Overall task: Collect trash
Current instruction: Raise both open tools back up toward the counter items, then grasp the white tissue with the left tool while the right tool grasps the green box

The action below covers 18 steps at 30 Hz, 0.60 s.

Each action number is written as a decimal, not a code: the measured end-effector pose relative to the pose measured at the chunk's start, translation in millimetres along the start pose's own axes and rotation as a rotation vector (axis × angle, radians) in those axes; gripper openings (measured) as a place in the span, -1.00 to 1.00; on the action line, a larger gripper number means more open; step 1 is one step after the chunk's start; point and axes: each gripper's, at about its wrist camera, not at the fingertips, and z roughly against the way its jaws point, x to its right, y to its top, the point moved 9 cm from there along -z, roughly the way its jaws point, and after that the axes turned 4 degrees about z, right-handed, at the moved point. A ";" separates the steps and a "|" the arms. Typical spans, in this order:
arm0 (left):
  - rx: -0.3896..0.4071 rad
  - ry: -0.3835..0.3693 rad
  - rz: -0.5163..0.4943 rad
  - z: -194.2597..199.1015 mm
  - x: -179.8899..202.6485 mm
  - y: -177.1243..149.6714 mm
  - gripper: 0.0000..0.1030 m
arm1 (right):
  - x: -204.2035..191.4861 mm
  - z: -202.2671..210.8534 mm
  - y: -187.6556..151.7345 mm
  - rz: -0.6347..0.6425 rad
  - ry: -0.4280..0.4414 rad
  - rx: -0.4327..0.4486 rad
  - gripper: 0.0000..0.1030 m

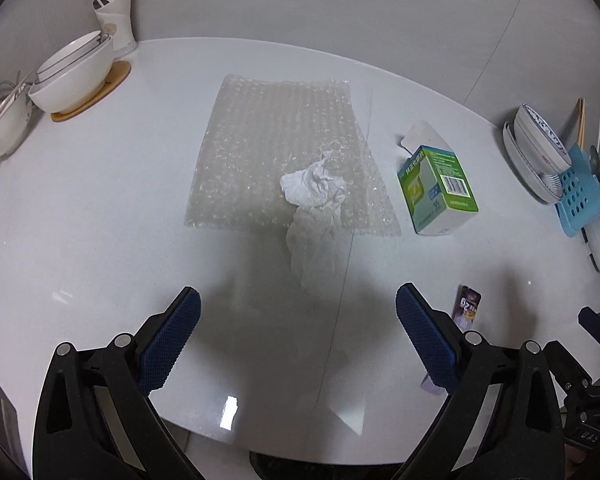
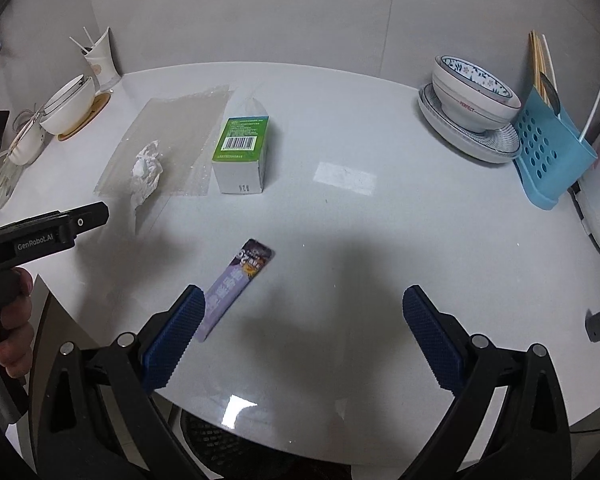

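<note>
A sheet of bubble wrap (image 1: 276, 152) (image 2: 168, 140) lies flat on the white table. A crumpled white tissue (image 1: 314, 208) (image 2: 146, 172) rests on its near edge and trails onto the table. To the right lies a green and white carton (image 1: 436, 188) (image 2: 242, 156) on its side. A purple snack wrapper (image 2: 236, 284) (image 1: 466, 308) lies nearer, just by the left finger of my right gripper. My left gripper (image 1: 298, 336) hangs open short of the tissue, holding nothing. My right gripper (image 2: 302, 336) is open and holds nothing.
White bowls (image 1: 72, 74) on a wooden coaster and a cup with sticks (image 1: 116, 16) stand at the back left. At the right are a patterned bowl on a plate (image 2: 474, 96) and a blue perforated holder (image 2: 548, 152) with chopsticks. A hand (image 2: 8, 320) holds the left gripper's handle.
</note>
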 end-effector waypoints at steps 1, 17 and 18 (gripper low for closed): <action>-0.006 0.005 0.004 -5.1 0.7 4.9 0.82 | 0.0 -4.5 8.9 0.004 0.005 -0.001 0.85; -0.103 0.086 0.025 -61.7 9.5 45.7 0.34 | -9.4 -82.7 112.4 -0.022 0.083 -0.129 0.75; -0.109 0.089 0.027 -64.0 9.6 47.0 0.29 | -11.8 -88.3 114.0 -0.020 0.087 -0.147 0.74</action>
